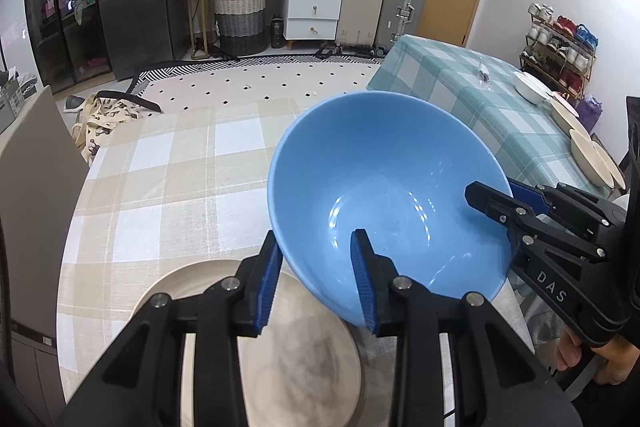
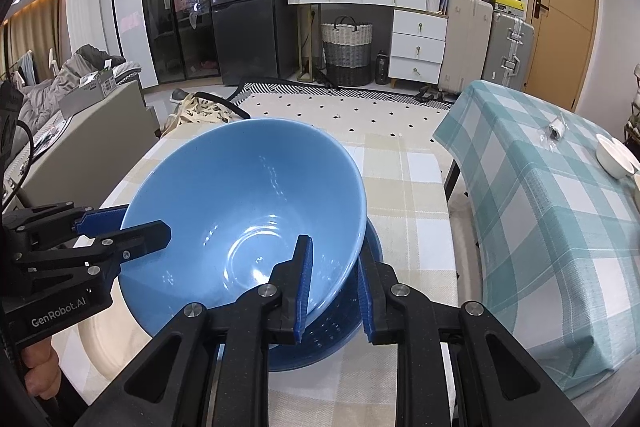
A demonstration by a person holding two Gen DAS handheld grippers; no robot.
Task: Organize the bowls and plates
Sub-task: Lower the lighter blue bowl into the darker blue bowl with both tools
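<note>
— What is shown?
— A glossy, deep sky-blue ceramic bowl point(image 1: 384, 187), tilted above the beige-checked worktop point(image 1: 168, 187), is clamped at opposite rim walls by left gripper point(image 1: 316, 287) and right gripper point(image 2: 334, 291) jaws.

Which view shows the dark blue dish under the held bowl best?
The right wrist view: the dark blue dish shows as a dotted rim on the tablecloth, below the light blue bowl. In the left wrist view the bowl hides it; only a beige plate is visible there.
</note>
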